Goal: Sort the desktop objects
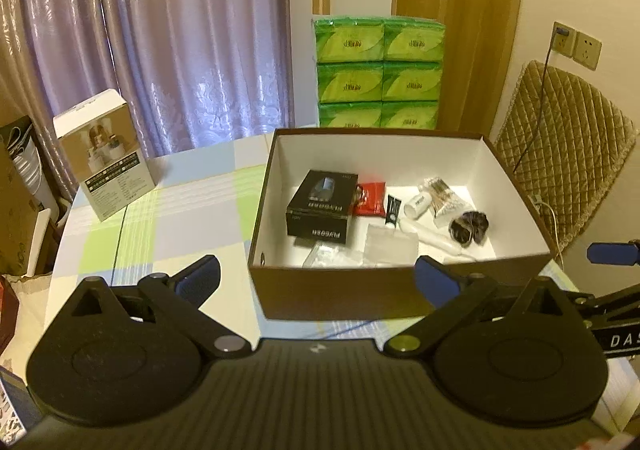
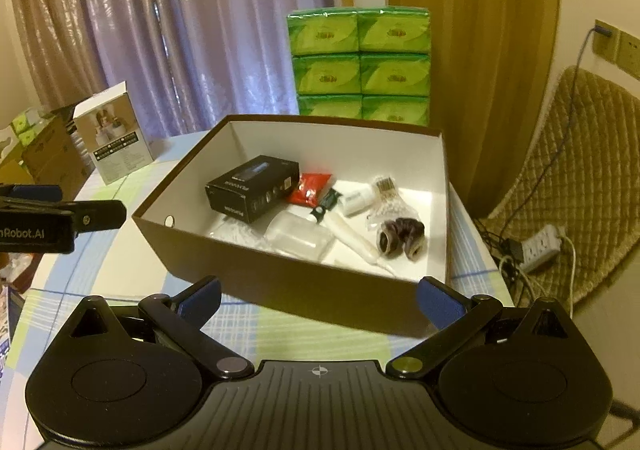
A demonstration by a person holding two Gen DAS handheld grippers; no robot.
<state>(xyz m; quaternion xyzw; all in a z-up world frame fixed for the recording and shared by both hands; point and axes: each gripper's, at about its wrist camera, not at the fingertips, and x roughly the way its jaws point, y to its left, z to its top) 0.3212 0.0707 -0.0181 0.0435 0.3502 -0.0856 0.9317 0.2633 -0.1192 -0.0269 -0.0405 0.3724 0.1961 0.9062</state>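
The brown cardboard box (image 1: 400, 290) sits open on the checked tablecloth (image 1: 160, 218), and nearly everything small is inside it: a black product box (image 1: 320, 210) toward its left wall, a red packet (image 1: 370, 199) just beside that, a small black tube (image 1: 393, 210), a white bottle (image 1: 416, 205), a bundle of cotton swabs (image 1: 442, 198) in clear wrap, a dark hair scrunchie (image 1: 469, 228) near the right wall, and clear plastic cases (image 1: 390, 246) toward the near wall.

The left gripper (image 1: 316, 276) hovers before the box's near wall, its blue-padded fingers (image 1: 200, 274) spread wide with nothing between them. The right gripper (image 2: 318, 298), just right of it and likewise in front of the near wall, is also spread wide and empty.

To my eye the sorting is almost done. Outside the box, only a white carton (image 1: 106, 154) stands upright, well to its left by the curtain (image 1: 160, 30). If that carton belongs with the rest, the next move falls to the left gripper: swing left, close on the carton's narrow sides and carry it over the box's rim. It looks tall, so a low grasp may tip it.
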